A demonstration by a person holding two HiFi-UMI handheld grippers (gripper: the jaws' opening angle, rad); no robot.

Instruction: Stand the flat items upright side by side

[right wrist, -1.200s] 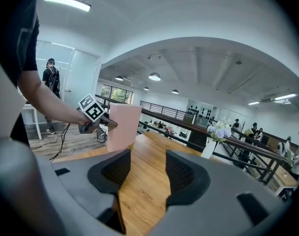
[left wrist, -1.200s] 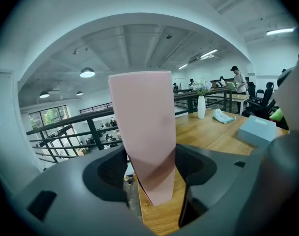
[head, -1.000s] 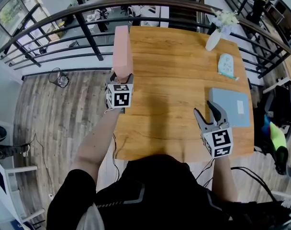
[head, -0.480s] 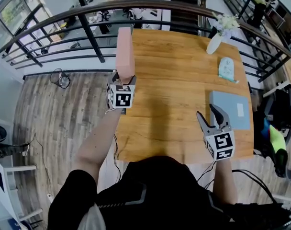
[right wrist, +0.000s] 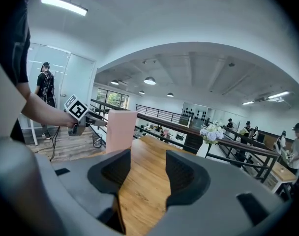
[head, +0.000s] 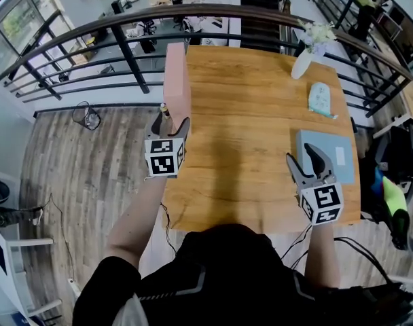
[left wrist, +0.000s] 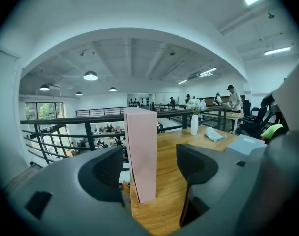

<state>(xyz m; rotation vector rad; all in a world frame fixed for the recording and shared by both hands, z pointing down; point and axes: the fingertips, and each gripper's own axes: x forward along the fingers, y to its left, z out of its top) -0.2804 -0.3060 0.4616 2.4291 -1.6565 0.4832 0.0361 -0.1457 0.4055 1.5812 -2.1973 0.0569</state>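
Observation:
A pink book (head: 176, 80) stands upright on its end at the left edge of the wooden table (head: 247, 114); it also shows as a tall pink slab (left wrist: 142, 151) in the left gripper view. My left gripper (head: 171, 122) sits just short of its base. Its jaws have just been opening, and they stand wide on either side of the book without touching it. A grey-blue book (head: 332, 156) lies flat at the table's right side. My right gripper (head: 301, 153) hovers open over that book's left edge, holding nothing. The right gripper view shows the pink book (right wrist: 121, 129) beyond wood.
A white vase with flowers (head: 303, 56) stands at the far right corner, with a pale folded cloth (head: 320, 94) nearer. A dark metal railing (head: 125, 46) curves round the table's far and left sides, above a lower floor. People stand in the background.
The left gripper has let go of the pink book and drawn back toward me with its jaws wider. The book stays standing. The right gripper has moved slightly forward over the grey-blue book.

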